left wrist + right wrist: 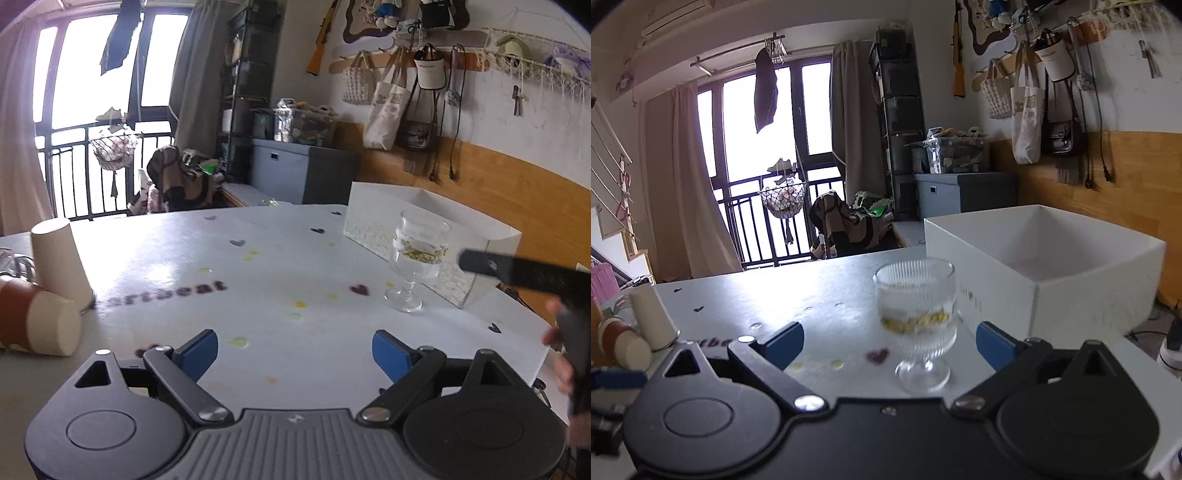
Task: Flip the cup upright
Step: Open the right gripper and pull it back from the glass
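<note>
While the white table [827,295] carries one white box [1071,258] at two o'clock, I judge the flip finished, since the single glass cup [918,317] stands upright on its foot at twelve o'clock. I count two paper cups at ten o'clock, one inverted [59,258] and one lying down [40,325]. My right gripper [890,345] and left gripper [295,350] are both spread wide, grasping nothing.

Between the spread jaws of the right gripper [890,345] stands the footed glass cup [918,325], upright, with open gaps on either side of it. Just right of the jaws the white box [1089,280] walls off that side. Ahead of the left gripper [295,349], bare tabletop [258,266] lies open; paper cups [59,258] crowd far left.
</note>
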The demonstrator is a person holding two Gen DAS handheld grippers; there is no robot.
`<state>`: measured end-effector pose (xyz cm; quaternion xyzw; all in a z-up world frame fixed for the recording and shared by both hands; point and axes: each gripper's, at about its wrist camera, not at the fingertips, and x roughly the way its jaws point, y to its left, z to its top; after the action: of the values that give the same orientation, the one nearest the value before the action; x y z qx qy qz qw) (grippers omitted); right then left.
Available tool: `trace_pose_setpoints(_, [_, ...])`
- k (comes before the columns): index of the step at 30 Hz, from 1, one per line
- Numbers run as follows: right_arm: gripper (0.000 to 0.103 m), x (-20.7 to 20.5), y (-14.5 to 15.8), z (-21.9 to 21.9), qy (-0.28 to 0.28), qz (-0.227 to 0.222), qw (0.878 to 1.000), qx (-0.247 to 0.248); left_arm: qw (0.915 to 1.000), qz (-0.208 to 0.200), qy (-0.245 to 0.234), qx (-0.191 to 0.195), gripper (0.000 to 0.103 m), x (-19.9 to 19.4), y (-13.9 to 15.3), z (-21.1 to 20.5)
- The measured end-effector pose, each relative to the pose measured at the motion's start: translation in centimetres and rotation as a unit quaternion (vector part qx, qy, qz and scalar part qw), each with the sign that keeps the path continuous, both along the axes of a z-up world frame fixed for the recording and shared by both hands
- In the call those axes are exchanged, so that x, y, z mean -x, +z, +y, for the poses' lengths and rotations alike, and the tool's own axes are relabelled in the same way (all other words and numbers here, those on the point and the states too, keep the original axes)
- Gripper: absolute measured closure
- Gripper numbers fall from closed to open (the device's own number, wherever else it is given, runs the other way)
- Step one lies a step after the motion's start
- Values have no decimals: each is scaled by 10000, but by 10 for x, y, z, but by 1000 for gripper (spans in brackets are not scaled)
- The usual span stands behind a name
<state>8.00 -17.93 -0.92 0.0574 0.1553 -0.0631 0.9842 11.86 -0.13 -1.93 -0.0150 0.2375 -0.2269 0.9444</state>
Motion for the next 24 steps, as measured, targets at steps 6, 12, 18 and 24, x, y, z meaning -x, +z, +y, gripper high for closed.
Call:
trace_pose_setpoints(6, [0, 36, 3, 14, -222, -138, 9996, 83, 9997, -176, 177, -66, 6, 15, 8, 9])
trace_pose_setpoints(12, [0, 60, 2, 27, -252, -160, 9994, 180, 9986, -354, 385, -80, 0, 33, 14, 16])
trace_pose_setpoints(18, [0, 78, 0, 35, -398, -172, 9989, 154, 9972, -433, 592, -171, 0, 49, 13, 22])
trace_pose_setpoints(24, [0, 91, -2, 45, -421, -164, 9984, 330, 9953, -577, 724, -301, 0, 61, 9, 27])
